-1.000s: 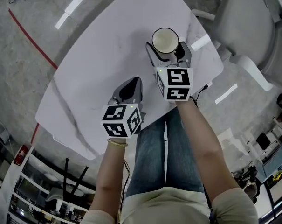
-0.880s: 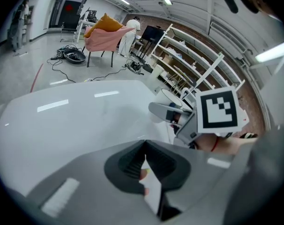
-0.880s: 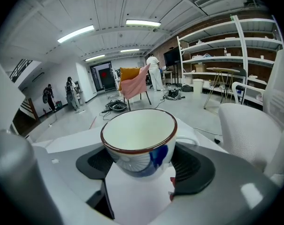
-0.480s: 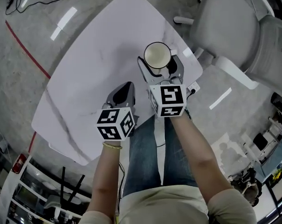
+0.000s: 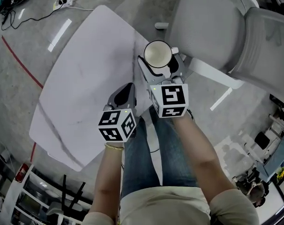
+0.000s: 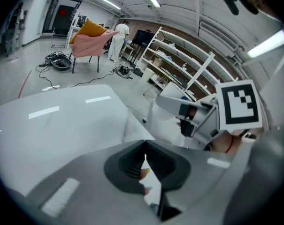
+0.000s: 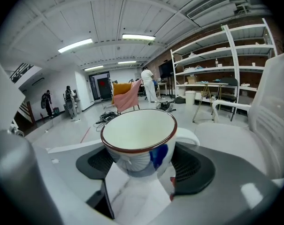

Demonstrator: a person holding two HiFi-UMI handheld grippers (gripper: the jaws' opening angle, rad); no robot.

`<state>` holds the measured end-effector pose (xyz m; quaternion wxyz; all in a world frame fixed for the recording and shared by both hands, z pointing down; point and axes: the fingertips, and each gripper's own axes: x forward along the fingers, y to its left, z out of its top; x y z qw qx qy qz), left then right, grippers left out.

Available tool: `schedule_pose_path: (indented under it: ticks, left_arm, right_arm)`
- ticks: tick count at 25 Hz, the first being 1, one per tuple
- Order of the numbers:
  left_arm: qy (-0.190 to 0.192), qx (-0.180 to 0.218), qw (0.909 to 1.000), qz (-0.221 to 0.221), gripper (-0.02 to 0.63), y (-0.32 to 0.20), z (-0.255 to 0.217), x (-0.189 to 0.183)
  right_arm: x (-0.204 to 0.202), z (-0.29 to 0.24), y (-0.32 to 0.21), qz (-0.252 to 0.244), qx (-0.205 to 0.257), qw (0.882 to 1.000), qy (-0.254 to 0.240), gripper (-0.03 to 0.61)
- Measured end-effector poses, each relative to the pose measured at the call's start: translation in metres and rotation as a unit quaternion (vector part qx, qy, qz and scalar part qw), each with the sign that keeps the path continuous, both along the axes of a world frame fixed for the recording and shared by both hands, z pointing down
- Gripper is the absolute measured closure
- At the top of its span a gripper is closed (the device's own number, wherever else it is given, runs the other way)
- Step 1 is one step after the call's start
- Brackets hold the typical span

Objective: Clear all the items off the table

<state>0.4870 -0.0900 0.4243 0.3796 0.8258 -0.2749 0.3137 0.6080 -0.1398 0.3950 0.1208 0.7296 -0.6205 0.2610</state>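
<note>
As you look down, your forearms [image 5: 198, 149] & jeans [image 5: 149, 163] fill the near part of the head view, w/ both marker cubes just ahead of your wrists. The L tool [image 5: 127, 89] hangs over the near edge of the counter [image 5: 85, 69], its jaws fully together w/ nothing btwn them; the left gripper view shows the dark pads meeting at the tip. Just beside it on the right & a bit farther out, the R tool [image 5: 159, 65] has its jaws spread wide & clamped on the cup [image 5: 158, 54], one pad on each side of the body. The cup sits upright & empty: white w/ a dark red-brown rim, a blue mark on the near side, and the handle [image 7: 189, 136] sticking out to the right. In the right gripper view, marbled counter top shows below it btwn the pads. In the head view it sits at the counter's right edge, toward the grey chair [image 5: 226, 27]. The rest of the counter's top looks bare. Farther off are white shelving [image 7: 212, 55], a chair draped in pink cloth [image 6: 92, 36] & a few people standing in the bkgd.
</note>
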Motion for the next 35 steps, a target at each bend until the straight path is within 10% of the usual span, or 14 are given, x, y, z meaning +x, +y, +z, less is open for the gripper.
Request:
schedule_pose_path:
  ticks: [35]
  left_arm:
    - [-0.002,0.007,0.995,0.1,0.604,0.009,0.02,0.253]
  right_arm:
    - [0.286,0.014,0.026,0.095,0.008,0.995,0.018,0.196]
